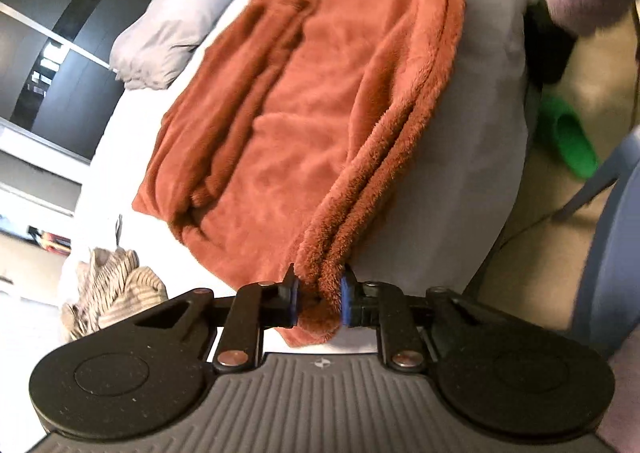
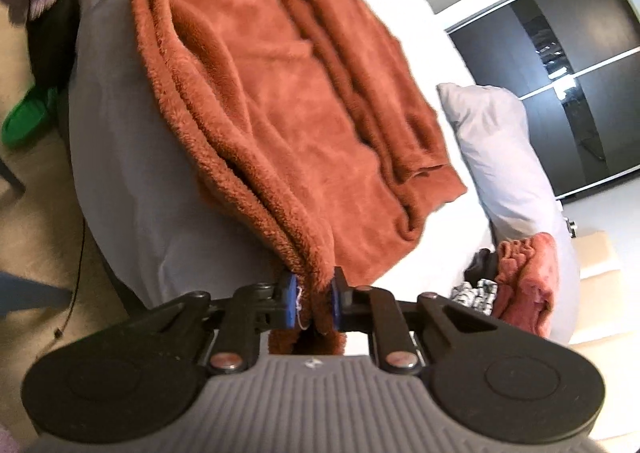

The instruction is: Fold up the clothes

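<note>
Rust fleece garment (image 1: pixel 304 101), part-folded on the white bed (image 1: pixel 432 213): layered near edge pinched by left gripper (image 1: pixel 319 299) and right gripper (image 2: pixel 314 305); further folding remains.

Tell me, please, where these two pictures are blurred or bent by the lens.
Left wrist view: the grey pillow and wardrobe smear and curve at the edge. Right wrist view: the orange fleece garment looks soft, the green slipper blurred.
</note>
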Available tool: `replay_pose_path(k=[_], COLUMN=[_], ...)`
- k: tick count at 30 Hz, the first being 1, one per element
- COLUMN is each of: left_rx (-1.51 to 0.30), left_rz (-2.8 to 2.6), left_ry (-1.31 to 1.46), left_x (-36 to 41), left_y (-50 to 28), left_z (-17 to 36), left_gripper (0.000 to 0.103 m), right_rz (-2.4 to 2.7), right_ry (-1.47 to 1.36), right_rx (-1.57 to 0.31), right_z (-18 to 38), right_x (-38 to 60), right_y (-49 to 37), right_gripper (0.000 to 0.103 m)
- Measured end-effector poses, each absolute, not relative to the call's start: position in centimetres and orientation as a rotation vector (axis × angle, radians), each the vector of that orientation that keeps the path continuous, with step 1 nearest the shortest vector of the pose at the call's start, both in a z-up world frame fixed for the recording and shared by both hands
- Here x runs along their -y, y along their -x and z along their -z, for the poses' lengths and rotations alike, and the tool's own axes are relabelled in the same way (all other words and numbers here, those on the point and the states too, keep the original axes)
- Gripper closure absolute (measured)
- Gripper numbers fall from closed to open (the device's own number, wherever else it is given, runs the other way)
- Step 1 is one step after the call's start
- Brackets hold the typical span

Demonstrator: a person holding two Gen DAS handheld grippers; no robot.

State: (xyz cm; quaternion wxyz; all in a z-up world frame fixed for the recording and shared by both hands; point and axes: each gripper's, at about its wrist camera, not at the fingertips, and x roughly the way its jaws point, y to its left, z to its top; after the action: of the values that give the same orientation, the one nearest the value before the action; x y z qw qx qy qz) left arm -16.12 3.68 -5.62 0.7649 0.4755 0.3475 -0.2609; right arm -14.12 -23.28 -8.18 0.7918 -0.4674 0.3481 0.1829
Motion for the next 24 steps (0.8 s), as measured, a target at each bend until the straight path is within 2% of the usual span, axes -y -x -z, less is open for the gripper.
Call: replay_pose_path(k=[6, 12, 24], left_rx=[-0.756, -0.768, -0.965], left_rz=[0.599, 0.629, 0.772], left_ry=[-0.936, -0.982, -0.924], left_x=[-5.7, -5.8, -6.3], left_y=[17.3, 19.0, 21.9], left_z=[0.6, -1.2, -4.3], left_gripper=[0.089, 0.089, 0.089], right_rz=[-0.435, -0.477, -0.610], right_ry=[1.030, 1.054, 0.947], right_rx=[-0.773, -0.797, -0.983], right_z=[5.2, 2.3, -1.8], right_x=[23.1, 22.9, 23.7], right_y=[16.3, 18.5, 21.3], right_gripper=[0.087, 0.088, 0.088])
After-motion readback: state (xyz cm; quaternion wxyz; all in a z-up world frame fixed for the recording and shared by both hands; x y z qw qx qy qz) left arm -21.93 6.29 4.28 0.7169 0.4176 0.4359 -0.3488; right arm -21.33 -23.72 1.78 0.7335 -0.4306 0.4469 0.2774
